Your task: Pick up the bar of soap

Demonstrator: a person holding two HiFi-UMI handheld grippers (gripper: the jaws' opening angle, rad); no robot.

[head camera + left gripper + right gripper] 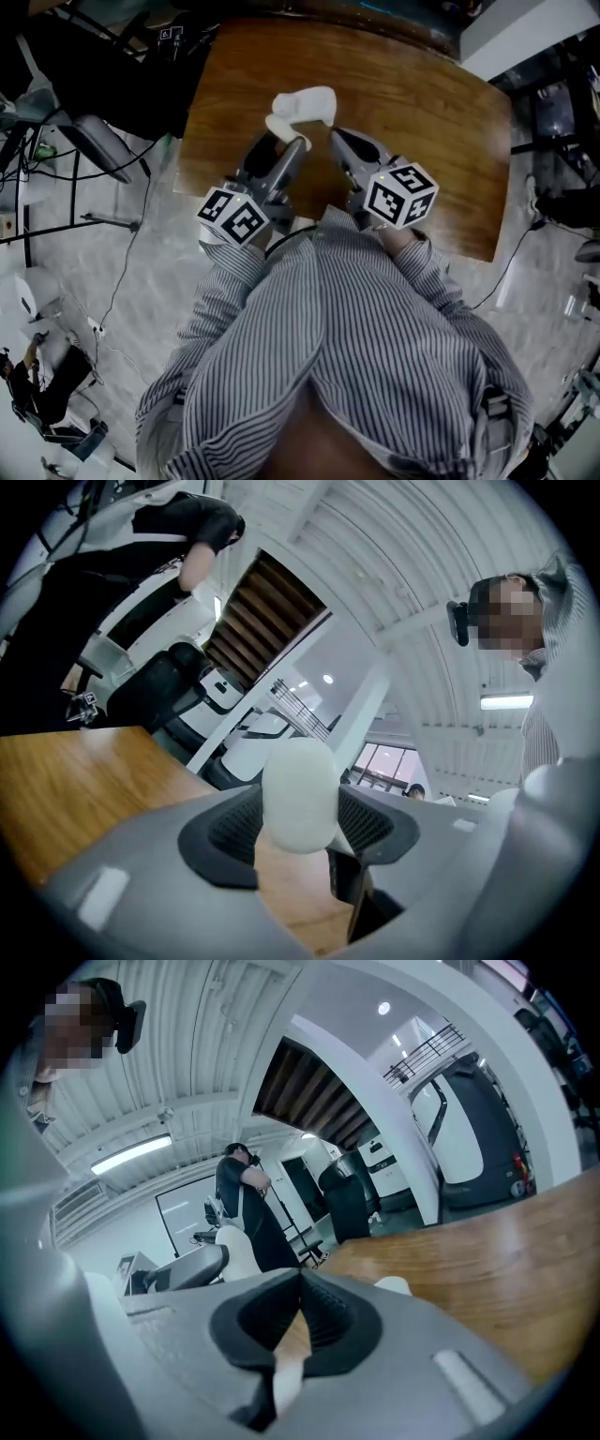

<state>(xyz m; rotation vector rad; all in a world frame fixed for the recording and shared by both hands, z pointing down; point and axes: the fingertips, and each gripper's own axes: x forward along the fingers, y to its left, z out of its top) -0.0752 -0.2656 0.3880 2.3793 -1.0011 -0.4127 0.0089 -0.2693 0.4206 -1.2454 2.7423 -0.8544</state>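
The bar of soap (306, 102) is white and rounded, and it hangs over the brown wooden table (422, 131). My left gripper (289, 134) is shut on its near end. In the left gripper view the soap (300, 794) stands pinched between the two dark pads (234, 829), poking up past them. My right gripper (335, 137) is just right of the soap, apart from it, jaws closed with nothing between them. In the right gripper view the right gripper (300, 1288) has its pads touching, and a sliver of the soap (394, 1285) shows beyond its right jaw.
The table's near edge (450, 251) runs close to my striped shirt (356, 347). Stands and cables (103, 150) crowd the floor at the left. A person in dark clothes (246, 1206) stands beyond the table, and another (178, 555) shows at the left gripper view's upper left.
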